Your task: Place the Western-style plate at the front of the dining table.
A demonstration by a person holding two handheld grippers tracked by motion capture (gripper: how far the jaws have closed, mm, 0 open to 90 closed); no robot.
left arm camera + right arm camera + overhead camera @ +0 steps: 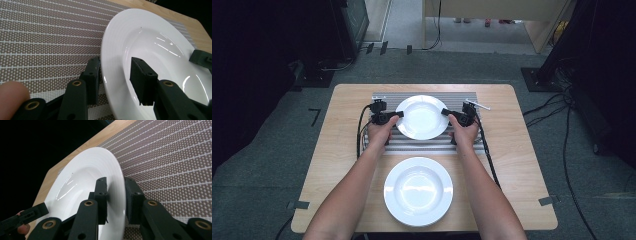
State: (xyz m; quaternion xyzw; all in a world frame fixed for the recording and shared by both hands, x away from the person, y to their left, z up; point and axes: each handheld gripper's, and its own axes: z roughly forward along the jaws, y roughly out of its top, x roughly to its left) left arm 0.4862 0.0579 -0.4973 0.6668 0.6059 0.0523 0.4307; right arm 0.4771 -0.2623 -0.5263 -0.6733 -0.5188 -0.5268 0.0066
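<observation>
Two round white ceramic plates sit on the light wooden table (pixel 522 200). The nearer white plate (pixel 418 190) lies flat on bare wood between the person's forearms, and no brand, label or writing can be read on it or anywhere else. Beyond it, the farther white plate (pixel 422 117) rests on a grey ribbed woven placemat (pixel 462 97). The left gripper (pixel 396 115) straddles that plate's left rim, its jaws parted with a gap at the inner pad, so nothing is clamped. The right gripper (pixel 447 112) is closed on the right rim, pads pressing both faces. A small silver stick-like object (pixel 481 106) lies at the mat's far right corner.
</observation>
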